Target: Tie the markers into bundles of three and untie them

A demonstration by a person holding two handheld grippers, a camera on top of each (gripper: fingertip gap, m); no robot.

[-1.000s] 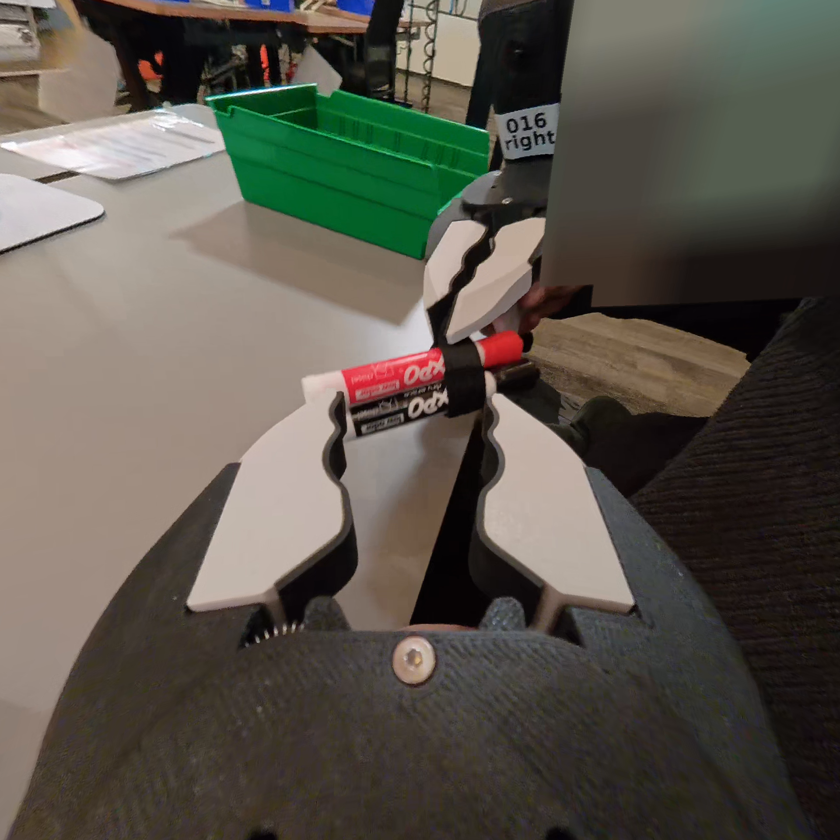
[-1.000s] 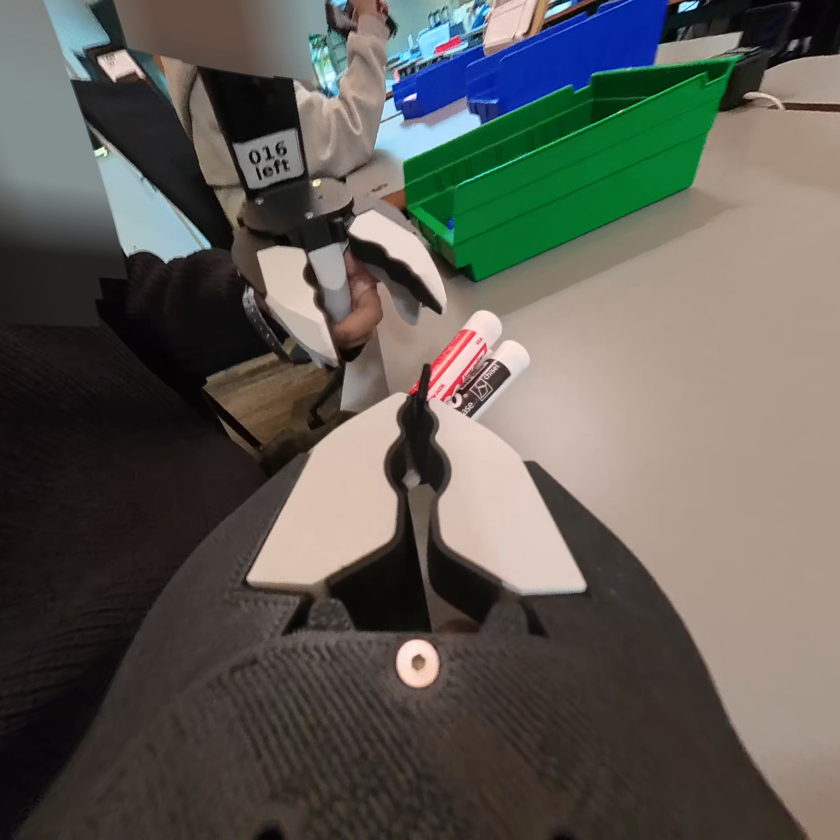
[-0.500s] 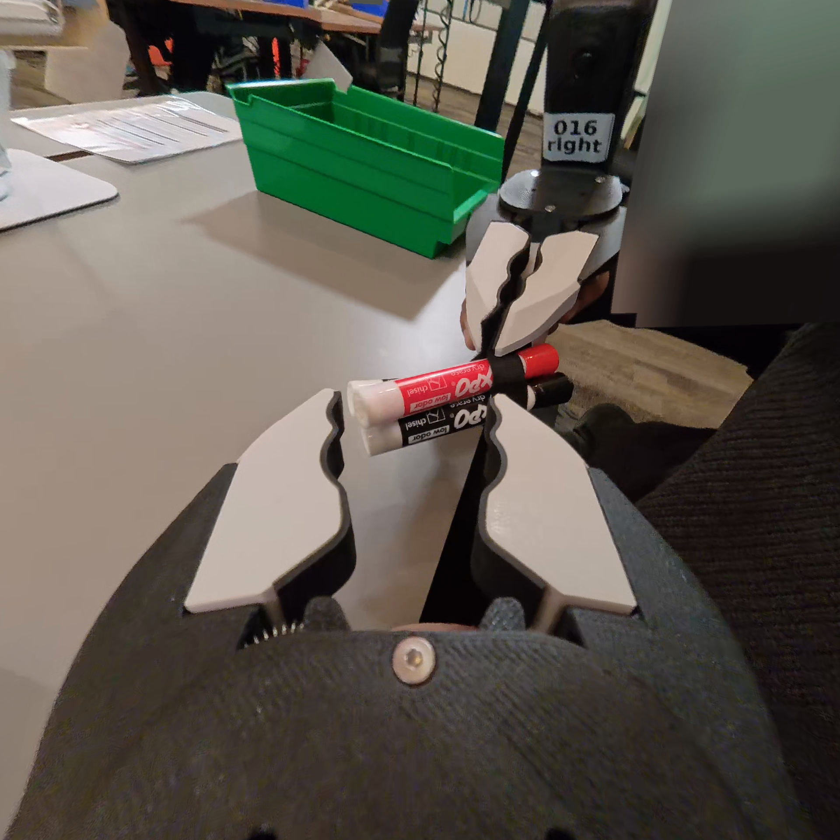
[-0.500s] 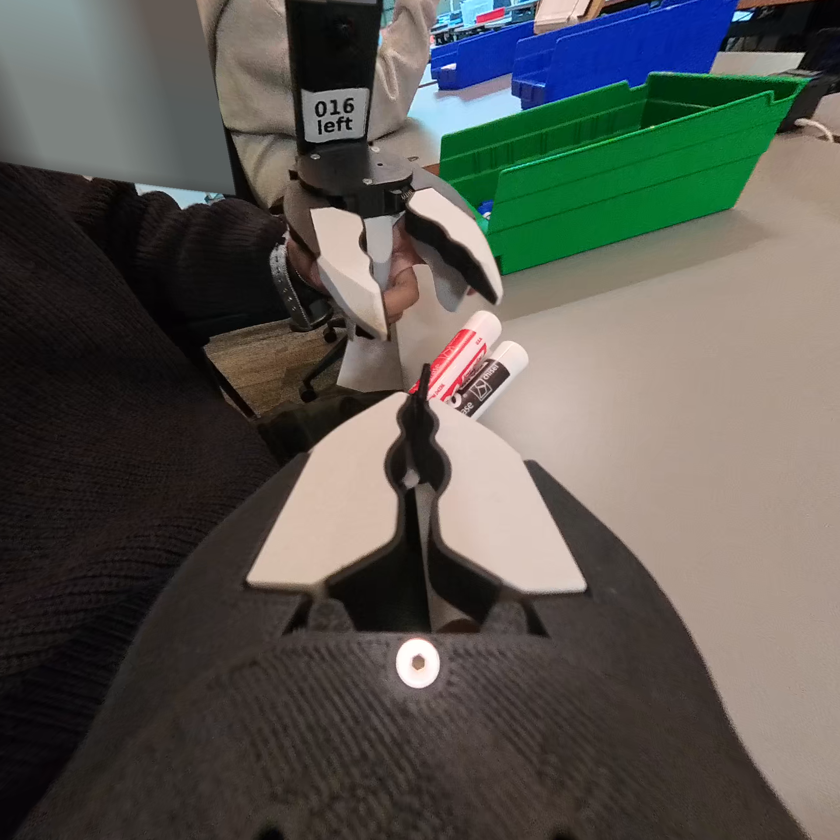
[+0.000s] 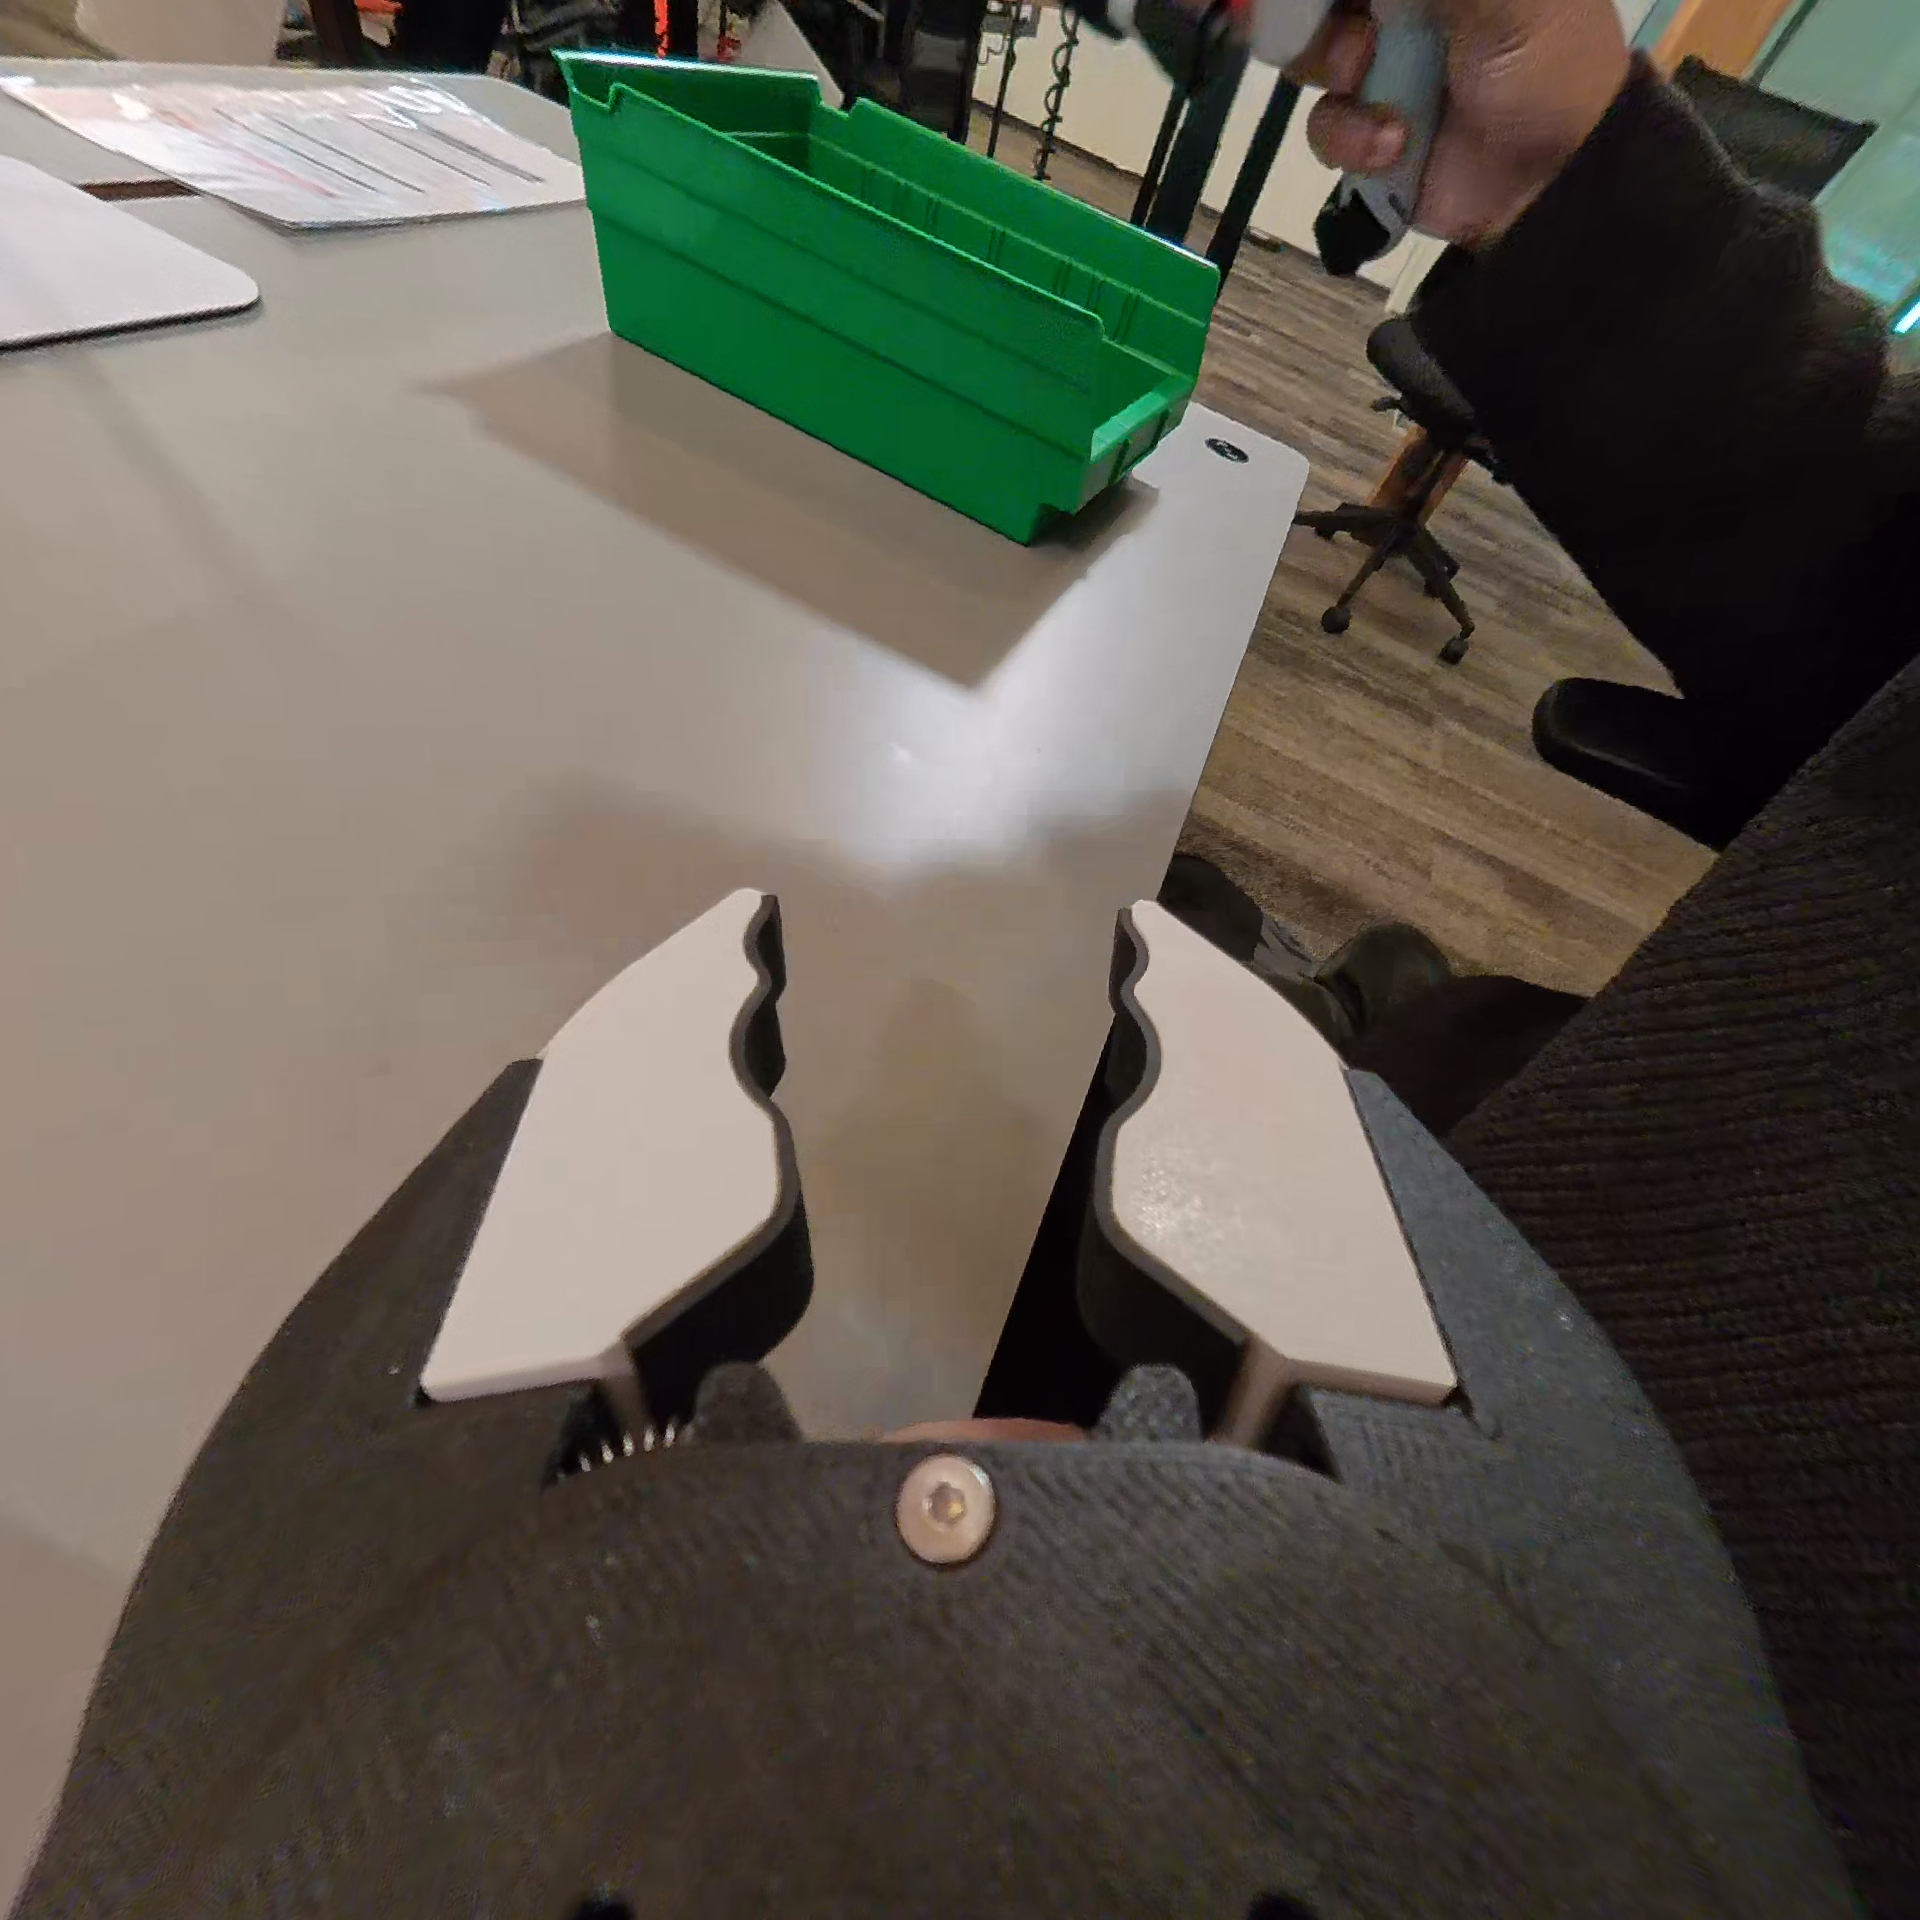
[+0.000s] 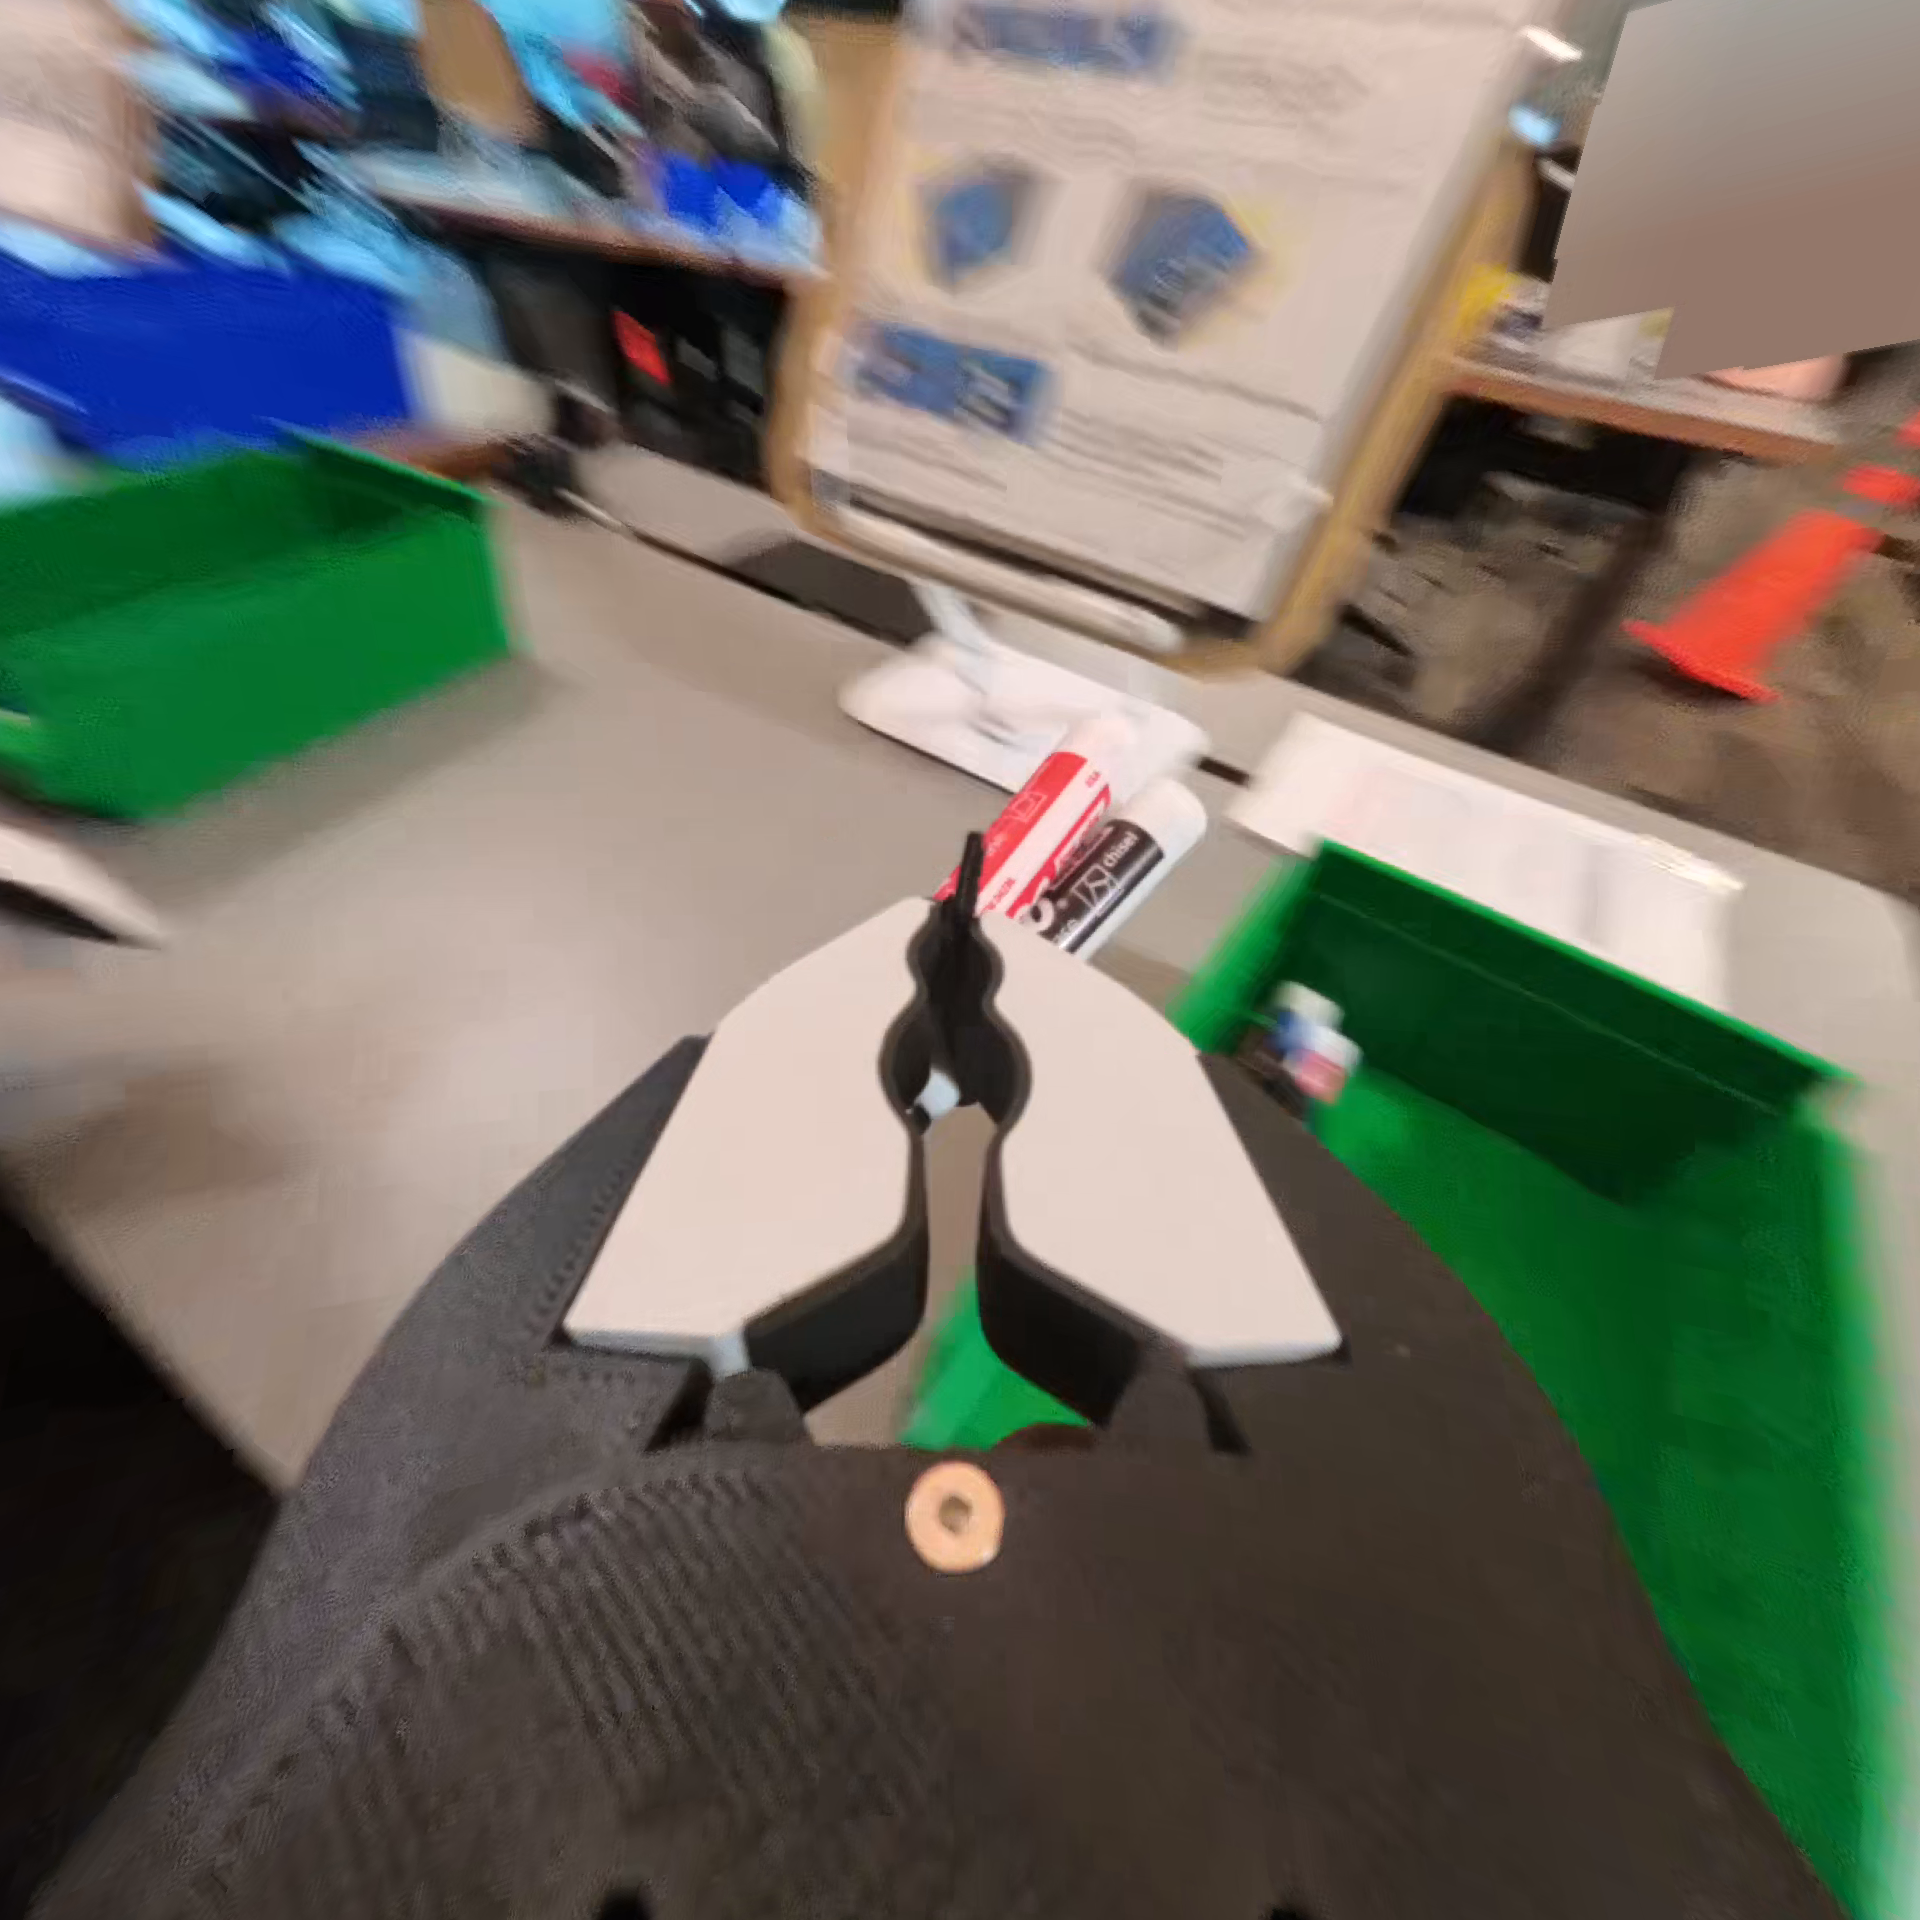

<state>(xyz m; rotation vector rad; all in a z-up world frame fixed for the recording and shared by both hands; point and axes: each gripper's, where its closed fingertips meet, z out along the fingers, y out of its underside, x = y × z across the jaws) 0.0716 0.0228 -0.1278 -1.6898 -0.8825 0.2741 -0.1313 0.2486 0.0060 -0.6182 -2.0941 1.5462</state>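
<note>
My left gripper (image 5: 945, 914) is open and empty, low over the grey table (image 5: 416, 675) near its right edge. My right gripper (image 6: 961, 920) is shut on a black strap (image 6: 968, 873) that binds a red and a black marker (image 6: 1081, 842) together; the pair sticks out beyond the fingertips, in the air. The right wrist view is motion-blurred. A green bin (image 6: 1558, 1091) lies just below and right of the right gripper, with a small item (image 6: 1304, 1044) in it. In the left wrist view a hand (image 5: 1455, 114) grips the right gripper's handle at the top right.
A green bin (image 5: 883, 312) stands at the table's far right corner. A white pad (image 5: 94, 260) and a laminated sheet (image 5: 312, 145) lie at the far left. Another green bin (image 6: 239, 613) and a framed sign on a white stand (image 6: 1122, 312) show beyond. An office chair (image 5: 1423, 468) stands off the table. My right fingertips sit around 35 centimeters from my left ones. My right gripper is the nearer one to the small item (image 6: 1304, 1044): about 25 centimeters, against 45 centimeters.
My right gripper has lifted the strapped markers up and away from the left gripper and swung over a green bin. The markers have left the left wrist view. The left gripper stays open.
</note>
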